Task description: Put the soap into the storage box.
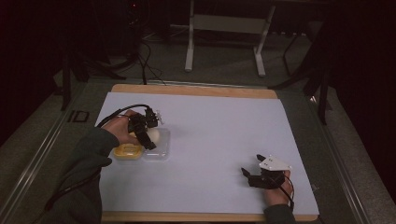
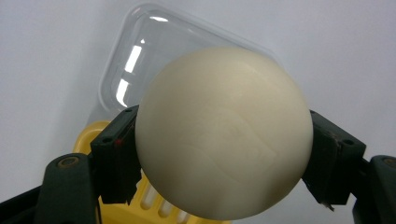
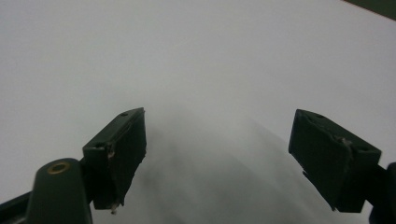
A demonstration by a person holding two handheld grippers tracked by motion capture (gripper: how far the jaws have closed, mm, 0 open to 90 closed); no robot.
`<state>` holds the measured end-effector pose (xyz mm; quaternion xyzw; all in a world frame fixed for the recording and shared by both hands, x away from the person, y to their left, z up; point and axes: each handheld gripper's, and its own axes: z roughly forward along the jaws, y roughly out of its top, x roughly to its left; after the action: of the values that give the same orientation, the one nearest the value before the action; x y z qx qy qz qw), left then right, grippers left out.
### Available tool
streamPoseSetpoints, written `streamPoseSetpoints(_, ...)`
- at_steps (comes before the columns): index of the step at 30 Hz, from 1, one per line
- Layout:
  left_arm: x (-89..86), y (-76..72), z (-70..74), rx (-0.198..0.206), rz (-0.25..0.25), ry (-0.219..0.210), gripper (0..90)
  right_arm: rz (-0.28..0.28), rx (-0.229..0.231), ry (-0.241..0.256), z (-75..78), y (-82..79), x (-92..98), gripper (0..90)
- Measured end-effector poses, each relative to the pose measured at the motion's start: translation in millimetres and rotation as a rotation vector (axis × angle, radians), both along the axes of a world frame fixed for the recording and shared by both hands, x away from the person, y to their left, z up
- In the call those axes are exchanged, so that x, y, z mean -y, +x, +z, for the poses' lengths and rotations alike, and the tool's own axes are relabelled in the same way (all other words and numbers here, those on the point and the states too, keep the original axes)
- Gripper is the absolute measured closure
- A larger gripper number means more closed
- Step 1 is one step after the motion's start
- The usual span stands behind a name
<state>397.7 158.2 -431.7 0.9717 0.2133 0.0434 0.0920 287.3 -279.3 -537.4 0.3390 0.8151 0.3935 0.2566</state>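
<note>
A cream-white ball (image 2: 224,133) is clamped between the two black jaws of my left gripper (image 2: 224,158), held just above a clear plastic lid (image 2: 140,51) and a yellow container (image 2: 140,205). From the high view the left gripper (image 1: 148,135) sits at the table's left with the ball (image 1: 154,136) over the clear lid (image 1: 160,151), and the yellow container (image 1: 127,151) lies just to its left. My right gripper (image 1: 251,171) rests near the front right of the white sheet, jaws spread wide with nothing between them (image 3: 217,158).
A white sheet (image 1: 210,135) covers the wooden table, whose edge (image 1: 196,90) shows at the back. Metal stand legs (image 1: 224,42) and cables (image 1: 144,60) lie on the floor beyond the table.
</note>
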Motion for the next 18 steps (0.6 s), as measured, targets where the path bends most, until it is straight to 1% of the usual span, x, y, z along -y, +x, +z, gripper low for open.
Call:
streamPoseSetpoints(8,-6.7,1.1,-0.3,-0.001,0.016,0.003,24.8,0.000,0.000,0.000,0.0,0.0,0.0,18.8)
streamPoseSetpoints(13,-13.4,1.6,-0.2,0.000,0.035,0.001,24.8,0.000,0.001,-0.001,0.0,-0.1,-0.1,18.8)
streamPoseSetpoints(14,-17.2,2.1,0.1,-0.001,0.051,-0.012,24.8,0.001,0.001,-0.001,0.0,0.0,-0.1,18.8)
streamPoseSetpoints(18,-21.8,3.1,-0.8,-0.003,0.057,-0.013,24.8,0.001,0.002,-0.002,-0.1,0.0,-0.2,18.8)
